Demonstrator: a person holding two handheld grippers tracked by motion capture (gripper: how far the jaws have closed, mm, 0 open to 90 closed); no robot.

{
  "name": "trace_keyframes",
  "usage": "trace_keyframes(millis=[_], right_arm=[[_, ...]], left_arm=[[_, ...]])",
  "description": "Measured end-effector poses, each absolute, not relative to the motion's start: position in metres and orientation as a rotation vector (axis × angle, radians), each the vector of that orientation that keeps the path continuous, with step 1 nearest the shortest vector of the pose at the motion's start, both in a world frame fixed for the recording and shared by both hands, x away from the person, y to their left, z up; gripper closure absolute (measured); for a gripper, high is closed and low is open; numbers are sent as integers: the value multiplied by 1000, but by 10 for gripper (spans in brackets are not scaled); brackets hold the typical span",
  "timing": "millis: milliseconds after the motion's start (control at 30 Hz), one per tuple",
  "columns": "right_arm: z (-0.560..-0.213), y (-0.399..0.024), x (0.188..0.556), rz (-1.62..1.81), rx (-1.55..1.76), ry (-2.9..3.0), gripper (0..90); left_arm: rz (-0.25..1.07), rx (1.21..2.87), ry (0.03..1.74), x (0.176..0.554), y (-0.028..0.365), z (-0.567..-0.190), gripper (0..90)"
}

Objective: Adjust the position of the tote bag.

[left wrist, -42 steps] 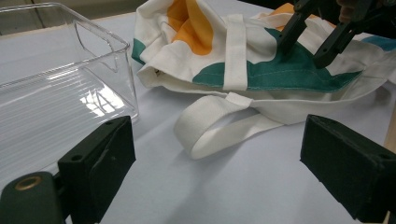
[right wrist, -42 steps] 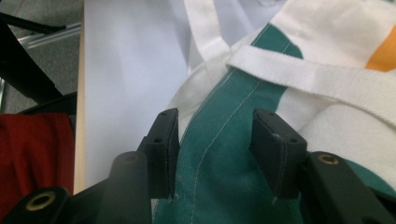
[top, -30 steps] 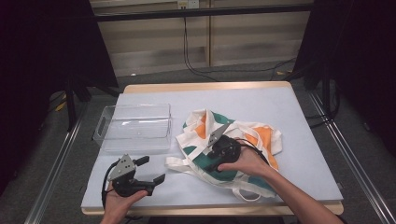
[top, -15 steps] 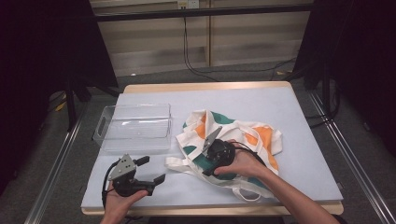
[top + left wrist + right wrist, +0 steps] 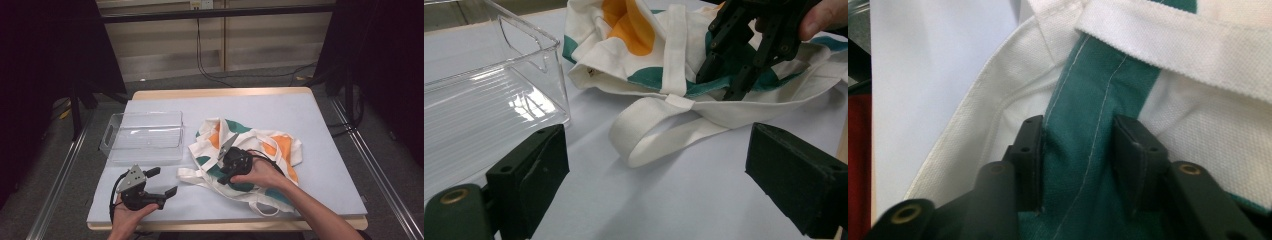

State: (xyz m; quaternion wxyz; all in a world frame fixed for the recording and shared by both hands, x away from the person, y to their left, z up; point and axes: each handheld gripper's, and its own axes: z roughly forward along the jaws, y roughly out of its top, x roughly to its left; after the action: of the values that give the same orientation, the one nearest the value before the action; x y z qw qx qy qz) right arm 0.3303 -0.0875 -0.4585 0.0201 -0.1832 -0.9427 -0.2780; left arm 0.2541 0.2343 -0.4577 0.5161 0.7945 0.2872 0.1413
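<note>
Right gripper (image 5: 226,170), held in the person's right hand (image 5: 257,172), stands on the white canvas tote bag printed with green and orange shapes (image 5: 280,145). Its two black jaws have just been closing, and in the right gripper view a raised fold of the bag's green cloth (image 5: 1083,165) sits between the pads (image 5: 1030,160), which touch it on both sides; the grip reads as a pinch on the fabric, though how firmly it holds cannot be told. Left gripper (image 5: 162,182), in the left hand (image 5: 127,217), rests low near the front left of the pale blue table top (image 5: 325,130) with its jaws spread wide and nothing between them; in the left gripper view they face a loose white webbing handle loop (image 5: 649,130). The bag lies crumpled on the right half of the table, just beside the clear, empty rectangular plastic bin with a cut-out handle (image 5: 142,137), which stands on the left half.

Risks, as judged from here: the pinch may take only one layer of a shallow fold, so the cloth could slip out on lifting. A lift could also drag the whole bag, letting the trailing handle loops catch on the bin's rim or push the bin aside. The idle left gripper lies close to that loop and could snag it.
</note>
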Motion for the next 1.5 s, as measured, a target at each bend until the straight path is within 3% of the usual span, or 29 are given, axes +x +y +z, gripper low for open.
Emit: trace_keyframes(millis=[467,1500], right_arm=[[-453,-97,333,-939,-567,-2868,767],[-426,-127,329,-1333,-557,-2768,782]], left_arm=[[324,1906,692,254,234,-458,104],[314,1905,682,252,233,-458,128]])
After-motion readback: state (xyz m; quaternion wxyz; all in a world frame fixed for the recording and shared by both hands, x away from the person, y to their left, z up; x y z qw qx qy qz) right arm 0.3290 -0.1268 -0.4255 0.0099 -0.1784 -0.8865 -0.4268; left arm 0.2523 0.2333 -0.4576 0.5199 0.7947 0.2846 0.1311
